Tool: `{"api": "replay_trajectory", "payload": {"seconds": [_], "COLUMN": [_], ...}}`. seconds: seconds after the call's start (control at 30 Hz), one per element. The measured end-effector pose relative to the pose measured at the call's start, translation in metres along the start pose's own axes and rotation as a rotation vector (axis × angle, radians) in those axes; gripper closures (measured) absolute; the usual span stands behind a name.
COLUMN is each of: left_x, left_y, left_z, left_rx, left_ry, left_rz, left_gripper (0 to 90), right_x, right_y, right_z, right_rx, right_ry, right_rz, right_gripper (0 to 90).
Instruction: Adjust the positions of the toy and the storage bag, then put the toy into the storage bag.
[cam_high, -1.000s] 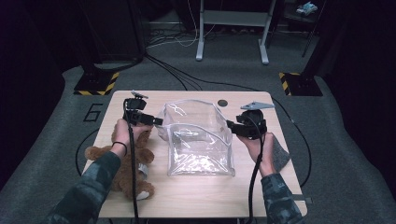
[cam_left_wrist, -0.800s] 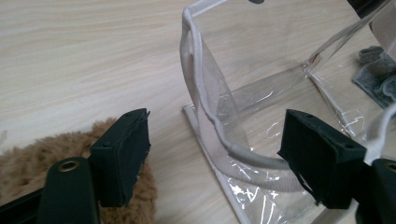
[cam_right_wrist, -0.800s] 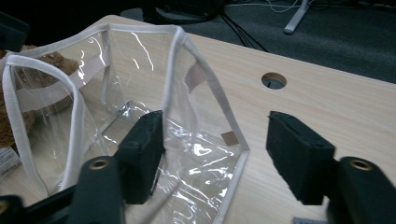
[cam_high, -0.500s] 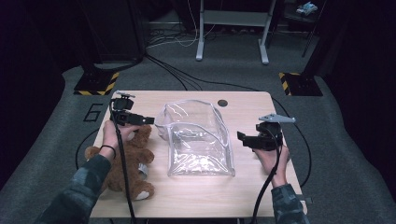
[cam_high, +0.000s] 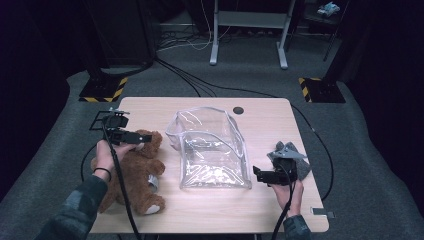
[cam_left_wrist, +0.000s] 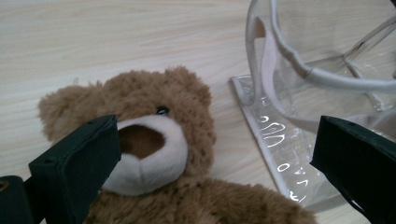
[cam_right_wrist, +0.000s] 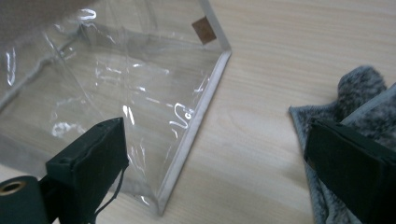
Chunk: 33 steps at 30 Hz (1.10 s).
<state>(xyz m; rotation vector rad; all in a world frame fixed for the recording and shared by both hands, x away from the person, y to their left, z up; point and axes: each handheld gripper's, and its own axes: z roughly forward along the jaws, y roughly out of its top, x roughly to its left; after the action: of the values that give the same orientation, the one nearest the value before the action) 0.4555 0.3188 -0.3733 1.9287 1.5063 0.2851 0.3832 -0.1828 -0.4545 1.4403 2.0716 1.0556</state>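
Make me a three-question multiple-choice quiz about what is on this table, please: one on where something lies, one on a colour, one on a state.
1. Where does the teddy bear lie relative to the clear bag?
A. to its left in the high view
B. inside it
C. on top of it

2. What colour is the bear's fur?
A. white
B. brown
C. grey

3. How do the left gripper jaws stand?
A. shut on the bear
B. shut on the bag
C. open, holding nothing

Answers: 1 A, the bear lies on the table beside the bag. 2 B, its fur is brown. 3 C, the jaws stand wide apart.

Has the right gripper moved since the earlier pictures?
Yes. The right gripper has left the top edge of the clear bag and come toward the near table edge, beside the bag's near right corner, jaws just opening, nothing between them.
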Motion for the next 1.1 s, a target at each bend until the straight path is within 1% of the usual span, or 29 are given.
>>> {"api": "replay_trajectory", "payload": {"seconds": [0.07,0.1,0.13,0.17,0.23,0.27,0.3,0.37,0.4,0.43,0.47,0.5,0.53,0.57,0.6,0.63,0.67,0.7,0.73,0.8,0.87,0.9,1.0,1.03,1.1], "left_x": [0.004,0.006,0.008,0.011,0.014,0.015,0.016,0.018,0.02,0.02,0.02,0.02,0.021,0.022,0.024,0.024,0.025,0.025,0.027,0.028,0.028,0.028,0.028,0.028,0.029], "left_y": [-0.005,-0.008,-0.012,-0.015,-0.02,-0.023,-0.024,-0.028,-0.029,-0.03,-0.031,-0.033,-0.035,-0.036,-0.038,-0.04,-0.041,-0.044,-0.045,-0.05,-0.053,-0.055,-0.059,-0.061,-0.063], "left_z": [-0.001,-0.001,-0.001,-0.002,-0.002,-0.001,-0.001,-0.001,-0.001,-0.001,-0.001,-0.001,0.0,0.0,0.0,0.001,0.002,0.003,0.003,0.005,0.008,0.009,0.014,0.015,0.019], "left_rx": [-0.001,-0.002,-0.009,0.0,-0.005,-0.007,-0.008,-0.007,-0.001,-0.001,-0.001,-0.005,-0.011,-0.006,-0.007,-0.012,-0.015,-0.018,-0.011,-0.001,-0.005,0.003,0.015,0.021,0.024], "left_ry": [0.002,0.002,0.006,0.006,0.01,0.014,0.012,0.015,0.014,0.012,0.013,0.014,0.017,0.021,0.028,0.029,0.033,0.038,0.041,0.051,0.057,0.06,0.07,0.079,0.084], "left_rz": [-0.013,-0.02,-0.027,-0.032,-0.041,-0.052,-0.055,-0.054,-0.048,-0.061,-0.059,-0.066,-0.067,-0.071,-0.06,-0.084,-0.079,-0.1,-0.079,-0.083,-0.093,-0.088,-0.083,-0.074,-0.08], "left_gripper": [0.1,0.1,0.0,0.1,0.0,0.0,0.0,0.0,0.0,0.0,0.0,0.0,0.0,0.0,0.0,0.0,0.0,0.0,0.0,0.0,0.0,0.0,0.0,0.0,0.0], "right_x": [0.001,0.001,0.001,0.001,0.0,0.0,-0.001,-0.001,-0.002,-0.003,-0.003,-0.004,-0.004,-0.004,-0.004,-0.003,-0.004,-0.004,-0.003,-0.004,-0.002,-0.002,-0.001,-0.001,-0.001], "right_y": [-0.008,-0.012,-0.016,-0.021,-0.029,-0.033,-0.037,-0.043,-0.046,-0.049,-0.052,-0.054,-0.056,-0.058,-0.06,-0.061,-0.062,-0.063,-0.064,-0.066,-0.068,-0.068,-0.069,-0.069,-0.07], "right_z": [0.004,0.005,0.006,0.009,0.012,0.014,0.015,0.018,0.02,0.021,0.022,0.023,0.024,0.025,0.025,0.026,0.026,0.027,0.028,0.029,0.03,0.031,0.032,0.032,0.032], "right_rx": [0.011,0.015,0.019,0.02,0.029,0.036,0.048,0.062,0.064,0.072,0.081,0.082,0.084,0.084,0.088,0.088,0.093,0.094,0.092,0.096,0.098,0.09,0.091,0.091,0.088], "right_ry": [-0.004,-0.003,0.004,-0.001,-0.01,-0.018,-0.018,-0.024,-0.022,-0.025,-0.025,-0.019,-0.019,-0.023,-0.025,-0.036,-0.034,-0.036,-0.04,-0.039,-0.047,-0.057,-0.053,-0.054,-0.058], "right_rz": [-0.007,0.005,0.004,0.009,-0.01,-0.012,-0.021,-0.009,-0.011,-0.007,-0.001,0.003,0.003,0.008,-0.005,0.01,-0.006,-0.005,-0.003,-0.01,0.008,-0.008,-0.018,-0.02,-0.028], "right_gripper": [4.8,4.8,4.7,4.6,3.5,3.0,2.9,2.7,2.7,2.7,2.7,2.7,2.6,2.4,2.3,2.2,2.2,1.8,1.7,1.7,1.4,1.2,0.8,0.7,0.5]}}
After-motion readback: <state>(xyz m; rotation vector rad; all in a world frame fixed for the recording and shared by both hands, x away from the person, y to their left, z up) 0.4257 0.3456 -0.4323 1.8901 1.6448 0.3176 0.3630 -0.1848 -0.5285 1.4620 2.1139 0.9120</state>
